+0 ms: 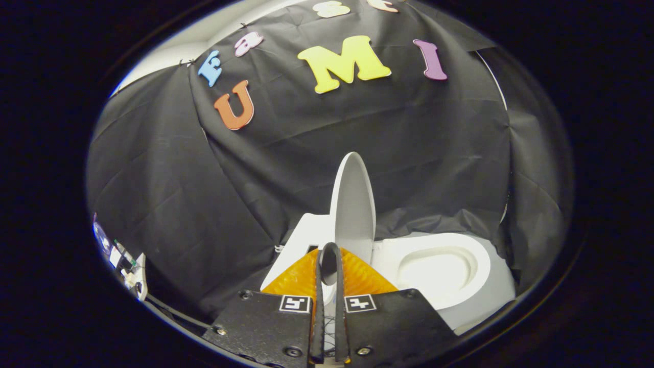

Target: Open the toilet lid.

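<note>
Claw (330, 250): black, orange-ribbed fingers (299, 278) drawn nearly together, tips meeting; nothing visibly pinched. Each finger plate carries a square coded marker (295, 303), not legible text. Lid (352, 209): white, raised upright just beyond the tips, seemingly not touching. Bowl (439, 266): white, open, ahead to the right. Cistern (301, 240): behind, left. Cloth wall (204, 204): black, creased, beyond all.

Lid (352, 204): you've got it standing upright, just beyond your fingertips.
Gripper (330, 250): your fingers nearly closed, tips meeting, nothing pinched.
Seat (434, 266): exposed, right of lid.
Tank (301, 240): behind lid.
</note>
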Motion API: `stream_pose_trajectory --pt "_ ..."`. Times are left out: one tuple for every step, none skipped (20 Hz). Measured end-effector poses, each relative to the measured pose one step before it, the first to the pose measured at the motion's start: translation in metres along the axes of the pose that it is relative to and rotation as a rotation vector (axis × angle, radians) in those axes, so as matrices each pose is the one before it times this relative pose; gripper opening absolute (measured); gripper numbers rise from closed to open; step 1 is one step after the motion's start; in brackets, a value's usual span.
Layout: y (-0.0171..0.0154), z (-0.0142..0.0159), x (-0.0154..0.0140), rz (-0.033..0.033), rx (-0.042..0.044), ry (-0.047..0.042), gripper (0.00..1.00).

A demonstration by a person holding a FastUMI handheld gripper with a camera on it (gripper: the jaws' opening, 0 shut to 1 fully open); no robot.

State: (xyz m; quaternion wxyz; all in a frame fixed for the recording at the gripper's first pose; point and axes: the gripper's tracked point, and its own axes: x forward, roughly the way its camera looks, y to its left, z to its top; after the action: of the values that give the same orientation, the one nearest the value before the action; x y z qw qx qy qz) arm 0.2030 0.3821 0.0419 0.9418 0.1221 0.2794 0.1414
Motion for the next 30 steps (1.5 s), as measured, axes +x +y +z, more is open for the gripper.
stream_pose_trajectory --pt "0.00327 -0.00054 0.00183 0.0054 0.0017 0.00238 0.12" --pt "0.00471 -0.00155 0.00185 0.00665 -0.00289 0.00234 0.12" --pt "0.00495 -0.00026 0.0015 0.00702 -0.00229 0.00085 0.12" --pt "0.0043 -0.0011 0.00215 0.0069 -0.00632 -0.00017 0.11" --pt "0.00462 -0.00208 0.00172 0.00572 -0.00517 -0.00248 0.11" --pt "0.0035 -0.00067 0.00231 0.00604 -0.0055 -0.00265 0.12" --pt "0.00422 -0.00204 0.00214 0.00591 -0.00427 -0.00295 0.12" --pt "0.00418 -0.00139 0.00172 0.00767 -0.00221 -0.00053 0.12" --pt "0.0037 -0.00088 0.00278 0.00856 -0.00026 0.0 0.12" --pt "0.00437 -0.00085 0.00353 0.00924 0.00217 0.00185 0.12" --pt "0.0033 -0.00168 0.00219 0.00867 0.00088 0.00199 0.12" --pt "0.0032 -0.00068 0.00223 0.00804 -0.00009 0.00231 0.12" --pt "0.00393 -0.00103 0.00347 0.00739 -0.00347 0.00094 0.12" --pt "0.00294 -0.00097 0.00106 0.00672 -0.0026 -0.00081 0.12" --pt "0.00218 -0.00196 0.001 0.00546 -0.00247 -0.00206 0.12" --pt "0.00207 0.00029 0.00178 0.00635 0.00059 -0.0017 0.12" --pt "0.00162 -0.00085 0.00265 0.00761 0.00157 0.00128 0.12" --pt "0.00238 -0.00069 0.00222 0.00755 0.00335 0.00259 0.12" --pt "0.00209 -0.00076 0.00219 0.00607 0.00319 0.0028 0.12" --pt "0.0027 -0.0003 0.0023 0.00436 -0.00073 0.00143 0.12" --pt "0.00218 -0.00099 0.00137 0.00297 -0.00524 0.00042 0.12" --pt "0.00224 -0.00038 0.0011 0.00031 -0.01036 -0.00416 0.12" --pt "0.00196 -0.00067 0.00173 -0.00068 -0.01441 -0.00315 0.12" --pt "0.00139 -0.00033 0.0014 -0.00144 -0.01233 -0.00179 0.12" --pt "0.00117 -0.00096 0.00212 -0.0005 -0.00984 -0.0003 0.12" --pt "0.00124 -0.00042 0.00125 0.00055 -0.00535 0.00096 0.12" --pt "0.00162 -0.001 0.00203 0.00276 -0.00205 0.00313 0.12" --pt "0.00196 0.00003 0.00249 0.00608 -0.00069 0.00304 0.12" --pt "0.00278 -0.002 0.00104 0.00868 0.00079 0.00353 0.12" --pt "0.00222 -0.00006 0.00214 0.01126 0.00373 0.00255 0.12"
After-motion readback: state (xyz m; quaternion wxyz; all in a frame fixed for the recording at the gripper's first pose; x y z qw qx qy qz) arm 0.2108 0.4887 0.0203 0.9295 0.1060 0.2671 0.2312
